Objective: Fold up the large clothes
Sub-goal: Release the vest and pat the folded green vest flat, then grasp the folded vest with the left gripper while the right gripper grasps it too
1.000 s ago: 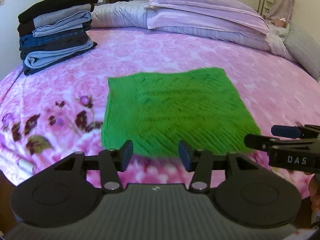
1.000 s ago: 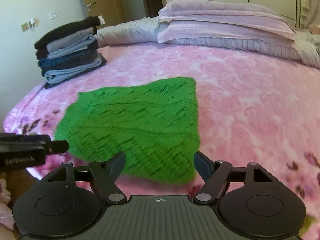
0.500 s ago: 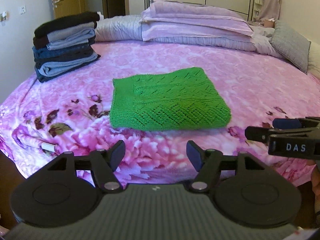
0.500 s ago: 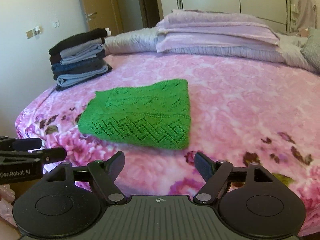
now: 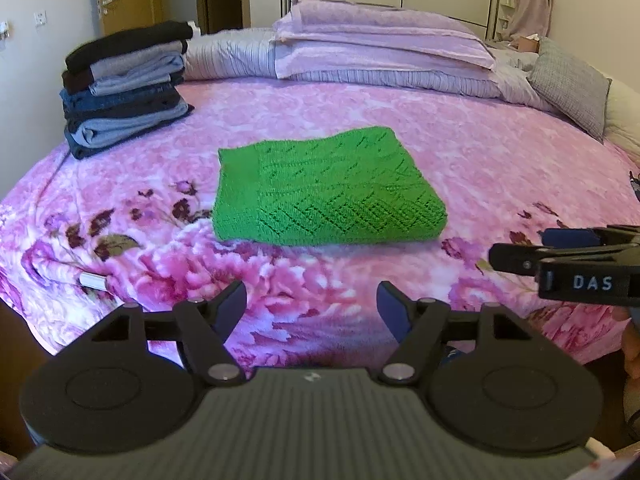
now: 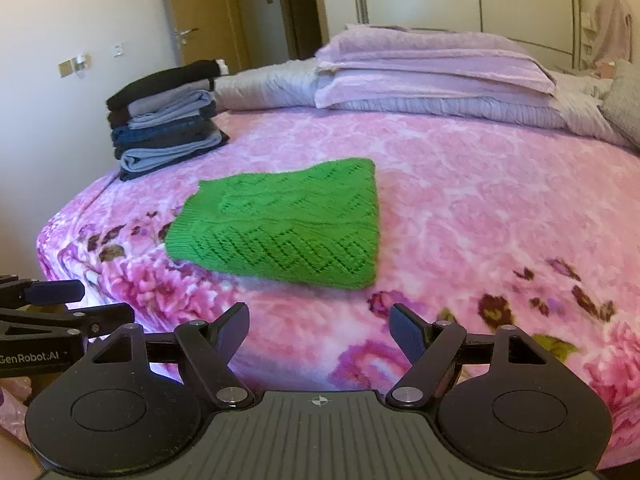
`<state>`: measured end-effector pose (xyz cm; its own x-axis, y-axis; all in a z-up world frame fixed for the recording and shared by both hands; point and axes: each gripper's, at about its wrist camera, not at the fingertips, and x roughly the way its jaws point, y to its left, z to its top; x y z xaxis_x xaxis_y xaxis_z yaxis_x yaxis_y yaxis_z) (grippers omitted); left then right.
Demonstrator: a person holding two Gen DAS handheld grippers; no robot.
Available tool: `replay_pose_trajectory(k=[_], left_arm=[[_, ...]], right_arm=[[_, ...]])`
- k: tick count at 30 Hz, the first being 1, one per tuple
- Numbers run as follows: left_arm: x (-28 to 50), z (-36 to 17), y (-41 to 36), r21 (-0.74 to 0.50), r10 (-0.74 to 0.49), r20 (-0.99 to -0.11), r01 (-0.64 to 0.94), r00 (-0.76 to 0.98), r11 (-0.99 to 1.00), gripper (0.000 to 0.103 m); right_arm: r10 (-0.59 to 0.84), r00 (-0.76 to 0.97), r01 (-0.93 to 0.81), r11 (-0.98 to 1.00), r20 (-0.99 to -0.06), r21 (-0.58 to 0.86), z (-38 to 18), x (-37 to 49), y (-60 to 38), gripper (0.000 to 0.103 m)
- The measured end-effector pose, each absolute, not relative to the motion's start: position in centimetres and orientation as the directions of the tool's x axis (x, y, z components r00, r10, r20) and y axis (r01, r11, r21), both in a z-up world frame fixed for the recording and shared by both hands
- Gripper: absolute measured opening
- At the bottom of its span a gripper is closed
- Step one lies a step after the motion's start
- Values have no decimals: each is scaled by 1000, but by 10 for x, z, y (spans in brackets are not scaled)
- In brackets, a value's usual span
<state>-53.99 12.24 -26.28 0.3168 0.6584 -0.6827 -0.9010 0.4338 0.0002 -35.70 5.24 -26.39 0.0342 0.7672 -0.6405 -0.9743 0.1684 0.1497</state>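
A green knitted garment (image 5: 326,192) lies folded into a neat rectangle in the middle of the pink floral bedspread (image 5: 460,152); the right wrist view shows the same green garment (image 6: 284,224). My left gripper (image 5: 312,304) hangs open near the bed's front edge, well short of the garment, with nothing between its fingers. My right gripper (image 6: 319,326) is open too, also back from the garment and holding nothing. Each gripper appears from the side in the other's view: the right gripper (image 5: 560,258) at the right edge, the left gripper (image 6: 60,308) at the left edge.
A stack of folded dark and blue clothes (image 5: 124,88) sits at the bed's far left corner. Lilac pillows and quilts (image 5: 380,48) are piled along the headboard, with a grey cushion (image 5: 568,84) at the right. A small white tag (image 5: 93,280) lies near the front left edge.
Both grippers have drawn back from the green garment toward the foot of the bed and opened a little wider. The garment lies still, folded.
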Motion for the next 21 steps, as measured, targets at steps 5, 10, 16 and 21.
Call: replay_pose_trajectory(k=[5, 10, 16, 21], left_arm=[[-537, -275, 142, -27, 629, -706, -900, 326, 435, 69], [-536, -286, 165, -46, 609, -726, -907, 319, 419, 69], [-542, -295, 196, -93, 588, -739, -914, 329, 395, 69], [-571, -297, 242, -192, 605, -711, -927, 357, 321, 71]], right_arm=[[736, 48, -971, 191, -675, 140, -274, -349, 68, 74], [709, 43, -974, 187, -704, 130, -285, -345, 88, 74], [677, 32, -974, 187, -735, 131, -300, -337, 115, 74], [707, 19, -964, 202, -707, 175, -308, -310, 130, 74]])
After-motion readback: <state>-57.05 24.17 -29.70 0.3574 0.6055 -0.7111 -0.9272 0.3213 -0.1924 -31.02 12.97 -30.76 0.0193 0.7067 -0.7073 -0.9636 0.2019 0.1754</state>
